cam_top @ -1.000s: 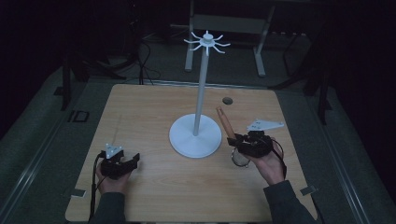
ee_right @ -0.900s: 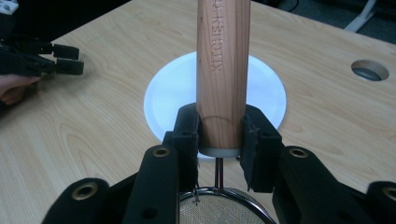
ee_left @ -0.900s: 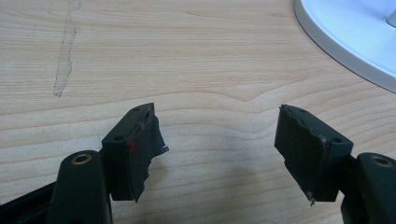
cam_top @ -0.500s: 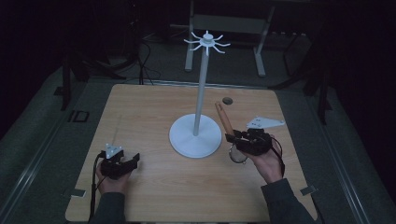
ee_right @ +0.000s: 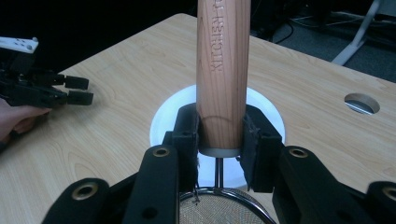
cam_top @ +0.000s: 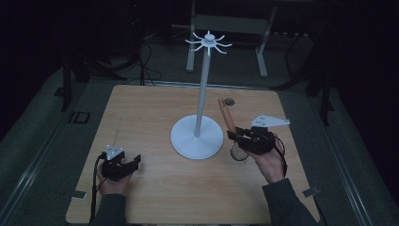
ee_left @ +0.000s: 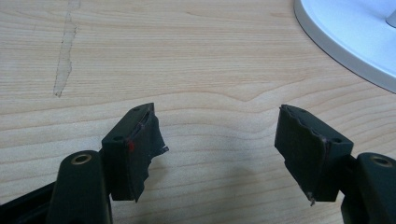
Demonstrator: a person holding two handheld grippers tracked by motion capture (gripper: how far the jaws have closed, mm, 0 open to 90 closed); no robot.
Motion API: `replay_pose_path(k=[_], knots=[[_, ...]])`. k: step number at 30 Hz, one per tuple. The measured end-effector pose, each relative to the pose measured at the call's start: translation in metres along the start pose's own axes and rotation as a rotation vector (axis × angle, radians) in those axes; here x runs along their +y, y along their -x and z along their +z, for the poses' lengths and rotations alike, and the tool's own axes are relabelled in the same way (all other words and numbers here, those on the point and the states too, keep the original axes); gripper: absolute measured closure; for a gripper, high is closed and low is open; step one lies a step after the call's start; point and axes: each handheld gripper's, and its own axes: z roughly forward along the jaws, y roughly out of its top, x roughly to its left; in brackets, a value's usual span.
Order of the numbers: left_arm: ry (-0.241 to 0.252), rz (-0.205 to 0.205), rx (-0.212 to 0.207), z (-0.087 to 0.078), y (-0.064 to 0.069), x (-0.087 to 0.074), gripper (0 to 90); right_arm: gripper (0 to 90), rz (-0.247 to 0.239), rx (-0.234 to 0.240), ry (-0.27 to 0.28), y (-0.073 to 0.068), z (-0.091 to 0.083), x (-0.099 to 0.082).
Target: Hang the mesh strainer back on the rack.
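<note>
A small mesh strainer [cam_top: 237, 153] with a light wooden handle [cam_top: 227, 117] is held just right of the white hook stand [cam_top: 196, 137]. My right gripper [cam_top: 242, 136] is shut on the handle [ee_right: 222, 70] near its lower end. The handle points away from me, and the wire mesh bowl [ee_right: 219, 212] sits below the jaws. The stand's thin pole [cam_top: 202, 89] ends in a ring of short hooks [cam_top: 208, 42]. My left gripper [cam_top: 134, 162] rests low at the table's front left. It stands open [ee_left: 219, 140], with only bare wood between the jaws.
The wooden table [cam_top: 150, 113] has a round cable hole [cam_top: 229, 101] behind the strainer and a pale scratch [ee_left: 63, 60] on its left side. The stand's base edge [ee_left: 345, 37] lies ahead and to the right of the left gripper. Dark floor, cables and metal frames surround the table.
The right gripper has risen slightly with the strainer, and the handle has shifted a little farther from me. The left gripper has not moved.
</note>
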Motion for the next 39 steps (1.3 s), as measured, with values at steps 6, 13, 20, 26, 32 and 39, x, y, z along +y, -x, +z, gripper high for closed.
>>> replay_pose_path(k=[6,13,20,26,32,39], knots=[[-0.002,0.001,0.0,0.0,0.0,0.0,30.2,69.8,0.006,0.002,0.021,0.0,-0.001,0.003],[-0.001,0.0,-0.001,0.0,0.0,0.0,30.3,69.8,0.013,0.004,0.051,-0.002,-0.002,0.008],[-0.004,0.002,0.0,0.0,0.0,0.0,30.3,69.8,0.022,0.008,0.078,-0.002,-0.003,0.013],[-0.004,0.003,0.001,0.0,0.0,0.0,30.3,69.8,0.024,0.01,0.102,-0.003,-0.005,0.019],[-0.002,0.001,0.0,0.0,0.0,0.0,30.3,69.8,0.024,0.012,0.12,-0.005,-0.006,0.025],[-0.002,0.003,0.0,0.0,0.0,0.0,30.3,69.8,0.026,0.017,0.147,-0.007,-0.007,0.031]])
